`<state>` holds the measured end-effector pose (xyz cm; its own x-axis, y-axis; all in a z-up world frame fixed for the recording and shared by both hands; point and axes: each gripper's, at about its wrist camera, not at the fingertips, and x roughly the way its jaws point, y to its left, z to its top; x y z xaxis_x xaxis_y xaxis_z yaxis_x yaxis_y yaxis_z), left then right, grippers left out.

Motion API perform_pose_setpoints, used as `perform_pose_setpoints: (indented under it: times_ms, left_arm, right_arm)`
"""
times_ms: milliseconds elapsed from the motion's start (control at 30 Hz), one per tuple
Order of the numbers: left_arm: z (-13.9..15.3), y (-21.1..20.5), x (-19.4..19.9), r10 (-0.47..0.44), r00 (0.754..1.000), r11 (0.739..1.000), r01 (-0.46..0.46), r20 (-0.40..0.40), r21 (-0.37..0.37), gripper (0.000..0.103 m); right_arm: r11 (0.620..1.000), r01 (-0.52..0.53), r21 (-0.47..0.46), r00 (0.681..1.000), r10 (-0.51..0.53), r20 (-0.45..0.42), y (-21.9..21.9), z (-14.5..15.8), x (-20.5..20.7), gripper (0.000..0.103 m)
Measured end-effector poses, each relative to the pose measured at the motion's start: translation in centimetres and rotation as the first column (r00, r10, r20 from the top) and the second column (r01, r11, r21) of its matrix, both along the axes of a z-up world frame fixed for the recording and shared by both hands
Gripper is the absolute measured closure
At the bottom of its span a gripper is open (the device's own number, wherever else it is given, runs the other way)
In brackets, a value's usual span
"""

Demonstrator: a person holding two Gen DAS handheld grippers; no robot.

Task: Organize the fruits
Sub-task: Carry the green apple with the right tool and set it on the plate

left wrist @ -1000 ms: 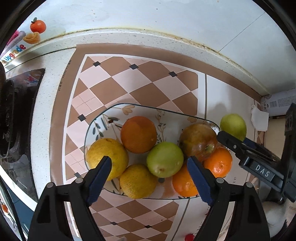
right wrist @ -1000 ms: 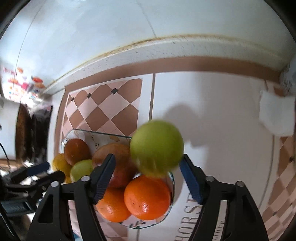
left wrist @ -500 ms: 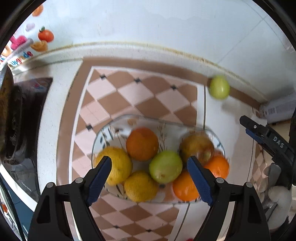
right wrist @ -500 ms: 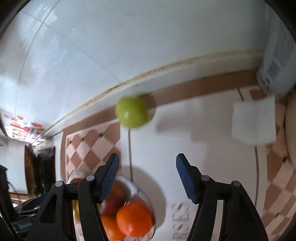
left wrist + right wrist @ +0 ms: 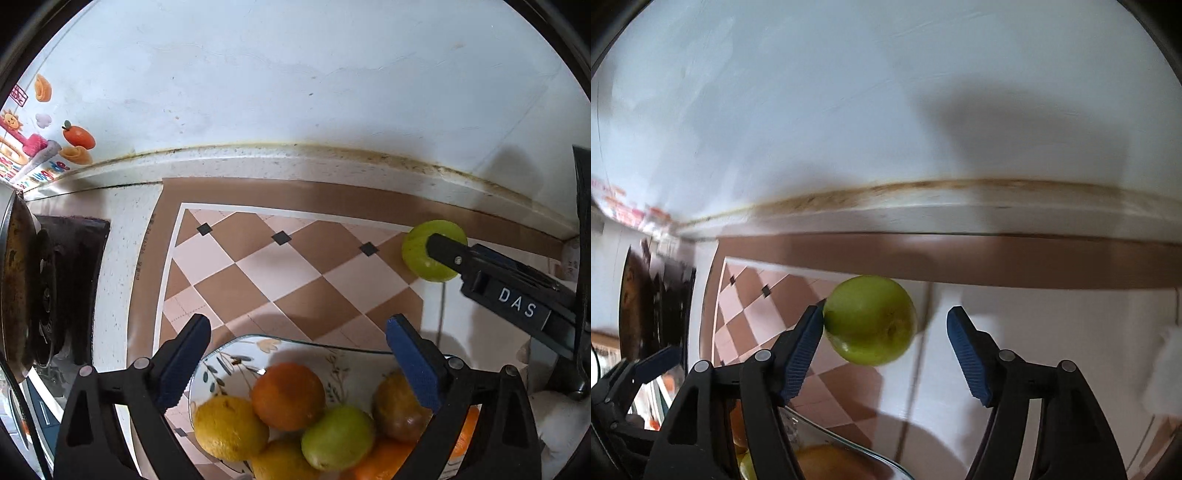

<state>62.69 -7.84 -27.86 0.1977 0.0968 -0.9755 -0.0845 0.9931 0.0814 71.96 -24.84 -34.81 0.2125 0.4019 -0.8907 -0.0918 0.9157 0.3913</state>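
Tiled counter [image 5: 258, 266] ends at the wall kerb at twelve o'clock. Right gripper [image 5: 886, 347] opening, green apple [image 5: 871, 319] between; left gripper [image 5: 299, 354] opening, empty, above the fruit bowl [image 5: 351, 358].

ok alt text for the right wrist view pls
A green apple sits on the counter between the fingers of the opening right gripper; its left pad is at the apple's side, the other clear. Behind are a white wall and checkered tile mat.

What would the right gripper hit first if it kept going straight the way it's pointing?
Most likely the green apple: it sits on the counter between the opening jaws of the right gripper, close against the left fingertip. Depth is hard to judge; past it lies the countertop.
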Motion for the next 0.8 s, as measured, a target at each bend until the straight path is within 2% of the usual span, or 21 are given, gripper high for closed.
perform_pose_setpoints:
  times_ms: [67, 100, 233, 367, 533, 667, 800]
  left_arm:
    - [-0.5, 0.7, 0.2, 0.015, 1.0, 1.0, -0.015, -0.012, 0.0, 0.006]
    - [-0.6, 1.1, 0.2, 0.025, 1.0, 1.0, -0.025, -0.019, -0.005, 0.006]
    - [-0.6, 2.6, -0.1, 0.046, 0.999, 0.999, -0.046, -0.018, -0.005, 0.006]
    - [0.0, 3.8, -0.8, 0.055, 0.998, 0.998, -0.055, 0.003, -0.001, 0.006]
    - [1.1, 5.2, -2.7, 0.057, 0.998, 0.998, -0.056, 0.032, -0.031, 0.006]
    - [2.3, 5.6, -4.4, 0.059, 0.997, 0.997, -0.057, 0.051, -0.047, 0.006]
    - [2.7, 6.1, -5.1, 0.06, 0.997, 0.997, -0.058, 0.05, -0.044, 0.006]
  right_arm:
    - [0.999, -0.037, -0.01, 0.999, 0.037, -0.001, 1.1, -0.2, 0.3, 0.036]
    - [0.997, -0.07, -0.012, 0.998, 0.07, -0.004, 2.0, -0.4, 0.4, 0.048]
    - [0.989, -0.114, -0.093, 0.992, 0.118, 0.035, 4.1, 0.0, -0.3, 0.047]
    - [0.994, -0.091, -0.056, 0.994, 0.094, 0.058, 3.4, 1.2, -2.2, 0.047]
    - [0.996, -0.076, 0.036, 0.994, 0.073, 0.079, 1.3, 4.7, -6.1, 0.047]
    - [0.987, -0.144, 0.072, 0.989, 0.14, 0.05, 2.6, 6.1, -8.2, 0.047]
    - [0.974, -0.223, 0.04, 0.975, 0.223, 0.0, 5.6, 5.6, -8.7, 0.047]
